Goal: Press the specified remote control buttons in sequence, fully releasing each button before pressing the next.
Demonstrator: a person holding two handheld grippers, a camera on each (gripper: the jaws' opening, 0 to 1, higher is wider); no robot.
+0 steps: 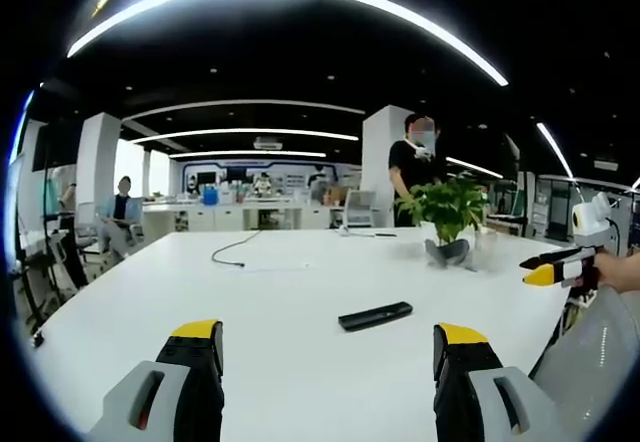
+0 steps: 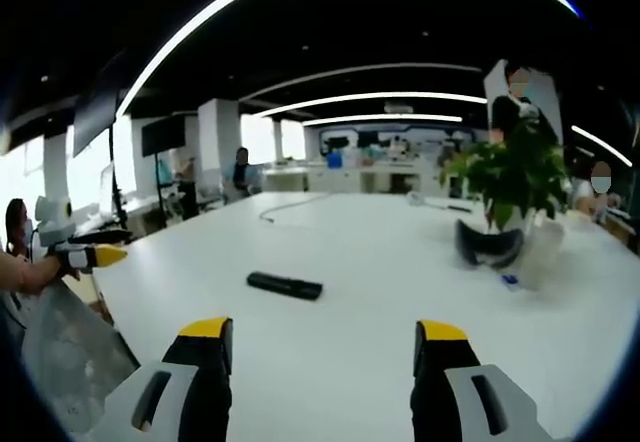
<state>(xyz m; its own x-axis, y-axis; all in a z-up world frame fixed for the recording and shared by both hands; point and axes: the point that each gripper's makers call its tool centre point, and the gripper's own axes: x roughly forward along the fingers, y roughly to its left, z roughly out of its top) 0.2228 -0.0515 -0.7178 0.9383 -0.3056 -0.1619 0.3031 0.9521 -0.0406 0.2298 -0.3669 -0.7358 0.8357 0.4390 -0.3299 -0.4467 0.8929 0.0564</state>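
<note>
Nothing looks started: one black remote control [image 1: 375, 315] lies untouched on the white tabletop [image 1: 280, 292], well in front of the single potted plant [image 1: 447, 214], so every button press seems left to do. The left gripper [image 1: 328, 347] and right gripper [image 2: 320, 342] hang short of the remote, each with jaws spread and holding nothing.

We cannot read the buttons on the remote [image 1: 375, 315], which are too small; the far plant [image 2: 512, 177] hides most of a standing person [image 2: 506, 112] behind it.
</note>
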